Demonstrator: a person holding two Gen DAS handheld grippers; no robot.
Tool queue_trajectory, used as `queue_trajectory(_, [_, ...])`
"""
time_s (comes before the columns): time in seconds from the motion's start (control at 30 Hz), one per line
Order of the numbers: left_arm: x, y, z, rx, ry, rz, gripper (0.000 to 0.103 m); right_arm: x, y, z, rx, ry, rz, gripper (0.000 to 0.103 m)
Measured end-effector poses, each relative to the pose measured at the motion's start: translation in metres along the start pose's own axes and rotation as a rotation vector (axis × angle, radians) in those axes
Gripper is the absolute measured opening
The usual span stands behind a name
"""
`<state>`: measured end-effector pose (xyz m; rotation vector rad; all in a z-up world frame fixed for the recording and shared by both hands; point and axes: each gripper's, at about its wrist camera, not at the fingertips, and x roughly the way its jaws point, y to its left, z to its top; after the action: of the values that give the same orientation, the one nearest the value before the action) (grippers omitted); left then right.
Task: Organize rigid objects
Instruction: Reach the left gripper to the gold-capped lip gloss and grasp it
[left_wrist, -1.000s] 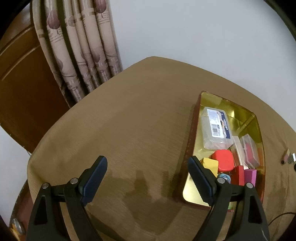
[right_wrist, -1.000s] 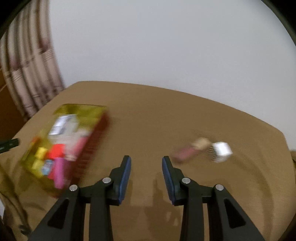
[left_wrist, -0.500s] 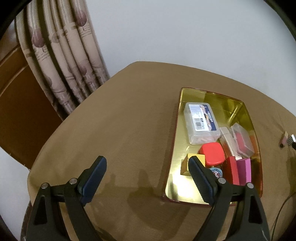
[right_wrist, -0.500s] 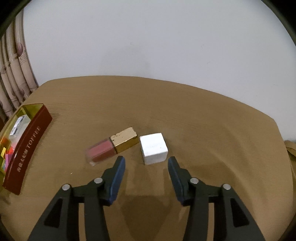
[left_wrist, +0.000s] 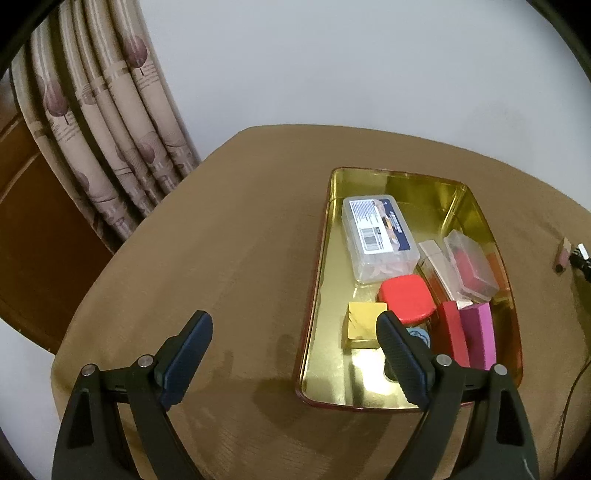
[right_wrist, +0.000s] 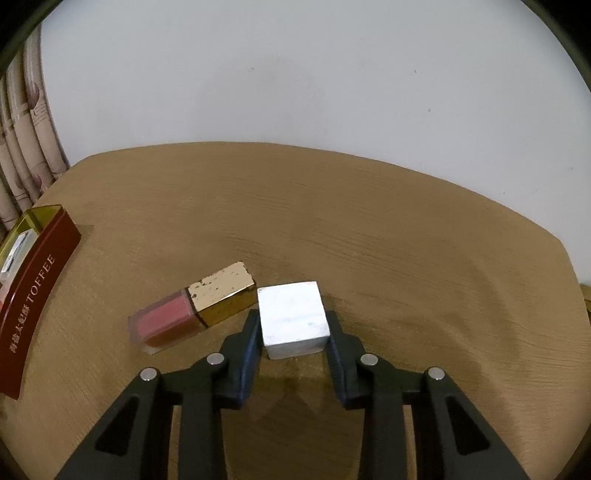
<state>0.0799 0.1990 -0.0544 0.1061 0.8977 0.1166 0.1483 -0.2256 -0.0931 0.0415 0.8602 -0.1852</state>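
Black tool (right_wrist: 293, 332) frames, silver rivets, dark-blue ribbed pads (left_wrist: 400, 363).

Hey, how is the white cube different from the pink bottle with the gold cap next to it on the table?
The white cube is a plain, squat block of one colour; the pink bottle is long, with a see-through pink body and a worn gold cap. The cube sits between the closing fingers of the right gripper; the bottle lies on its side beside them, unheld. Both rest on the brown table, outside the tin.

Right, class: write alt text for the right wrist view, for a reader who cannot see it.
The right gripper is closing its jaws around a white cube on a brown table. A gold-capped pink bottle lies just left of it, and a red tin sits at the left edge.
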Motion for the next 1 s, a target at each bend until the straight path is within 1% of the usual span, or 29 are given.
queue_trajectory(0.07, [0.0,-0.002,-0.001,0.004,0.001,-0.004,0.088,0.002,0.002,0.0,0.007,0.0,-0.001,0.033])
queue_trajectory(0.23, [-0.004,-0.011,-0.005,0.03,0.0,-0.016,0.089,-0.005,0.003,-0.014,0.035,-0.001,-0.026,0.033])
queue_trajectory(0.4, [-0.011,-0.026,-0.007,0.064,-0.011,-0.049,0.089,-0.019,-0.012,-0.034,0.083,-0.002,-0.063,0.033])
queue_trajectory(0.5, [-0.021,-0.041,-0.008,0.103,-0.031,-0.069,0.089,-0.024,-0.017,-0.043,0.108,-0.001,-0.088,0.033])
queue_trajectory(0.63, [-0.035,-0.068,-0.01,0.161,-0.051,-0.112,0.089,-0.03,-0.026,-0.054,0.148,0.0,-0.12,0.033])
queue_trajectory(0.7, [-0.04,-0.086,-0.009,0.182,-0.045,-0.153,0.089,-0.033,-0.027,-0.061,0.166,0.001,-0.137,0.033])
queue_trajectory(0.87, [-0.053,-0.129,-0.005,0.263,-0.063,-0.212,0.089,-0.042,-0.026,-0.073,0.18,0.001,-0.146,0.033])
queue_trajectory(0.9, [-0.055,-0.136,-0.005,0.276,-0.064,-0.221,0.089,-0.042,-0.019,-0.074,0.183,0.0,-0.147,0.033])
queue_trajectory(1.0, [-0.059,-0.164,-0.001,0.319,-0.068,-0.254,0.089,-0.044,-0.019,-0.075,0.189,0.005,-0.147,0.032])
